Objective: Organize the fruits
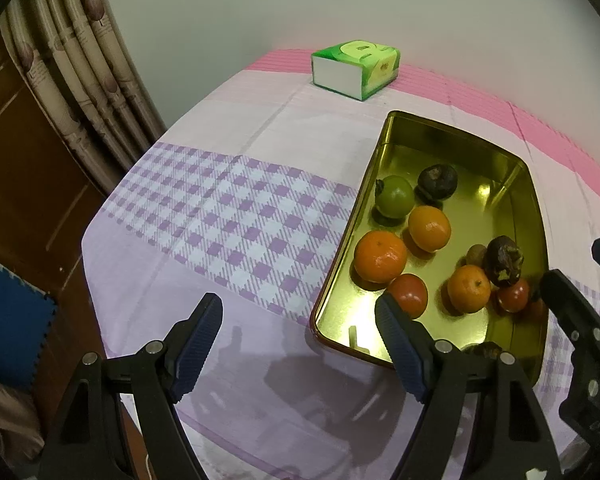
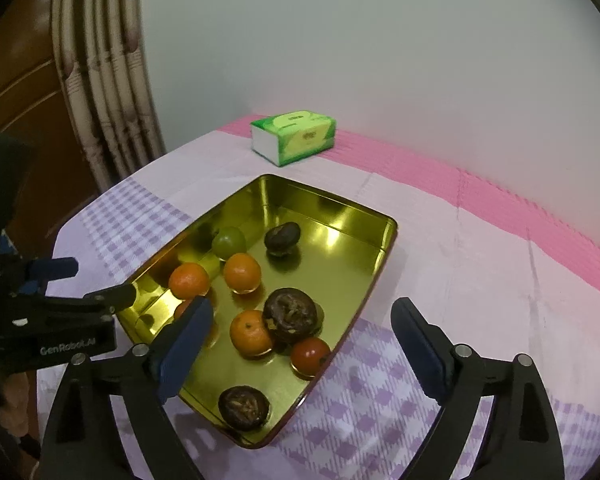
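A gold metal tray [image 2: 384,256] on the tablecloth holds several fruits: oranges [image 2: 242,273], a green fruit [image 2: 229,241], a red one [image 2: 310,356] and dark wrinkled ones [image 2: 290,314]. My right gripper [image 2: 303,312] hovers open above the tray's near end, its pads touching nothing. In the left wrist view the tray [image 1: 340,264] lies to the right, with an orange [image 1: 380,256] and the green fruit [image 1: 395,199] inside. My left gripper [image 1: 298,312] is open and empty over the cloth at the tray's near left corner. Its right finger [image 1: 400,344] hides part of that corner.
A green tissue box [image 1: 356,68] stands at the far side of the table near the white wall. Curtains [image 1: 80,60] and a wooden panel are beyond the table's left edge. The checked cloth [image 1: 228,216] left of the tray is bare.
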A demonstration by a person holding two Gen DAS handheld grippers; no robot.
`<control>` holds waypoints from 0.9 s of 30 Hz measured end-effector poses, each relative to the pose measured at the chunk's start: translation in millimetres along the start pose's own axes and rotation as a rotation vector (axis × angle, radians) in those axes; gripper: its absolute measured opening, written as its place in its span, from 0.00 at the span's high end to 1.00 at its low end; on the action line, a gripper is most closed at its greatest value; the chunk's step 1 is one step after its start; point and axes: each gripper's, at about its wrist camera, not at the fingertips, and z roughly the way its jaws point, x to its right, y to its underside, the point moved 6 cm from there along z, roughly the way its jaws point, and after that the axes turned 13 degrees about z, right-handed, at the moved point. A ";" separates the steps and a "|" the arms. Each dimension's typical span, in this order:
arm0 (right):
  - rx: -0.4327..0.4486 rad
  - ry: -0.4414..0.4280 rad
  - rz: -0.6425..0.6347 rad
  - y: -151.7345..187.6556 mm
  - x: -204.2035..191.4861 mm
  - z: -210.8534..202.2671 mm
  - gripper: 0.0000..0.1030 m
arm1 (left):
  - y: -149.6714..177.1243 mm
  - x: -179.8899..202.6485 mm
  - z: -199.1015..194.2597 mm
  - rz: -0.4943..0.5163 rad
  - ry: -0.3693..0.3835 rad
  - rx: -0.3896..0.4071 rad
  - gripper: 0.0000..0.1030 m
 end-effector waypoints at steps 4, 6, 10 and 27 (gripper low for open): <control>-0.042 0.011 0.031 4.0 7.1 5.6 0.12 | 0.5 0.9 -0.5 0.001 0.003 -0.001 0.26; -0.062 0.012 0.045 7.4 9.0 8.7 0.12 | 0.9 1.2 -0.3 0.001 0.002 -0.002 0.26; -0.101 0.010 0.055 15.2 9.8 15.1 0.12 | 0.9 2.1 -0.1 0.004 0.003 -0.003 0.26; -0.180 -0.019 0.071 32.0 4.2 18.7 0.12 | 2.7 2.4 0.4 0.010 -0.003 -0.007 0.26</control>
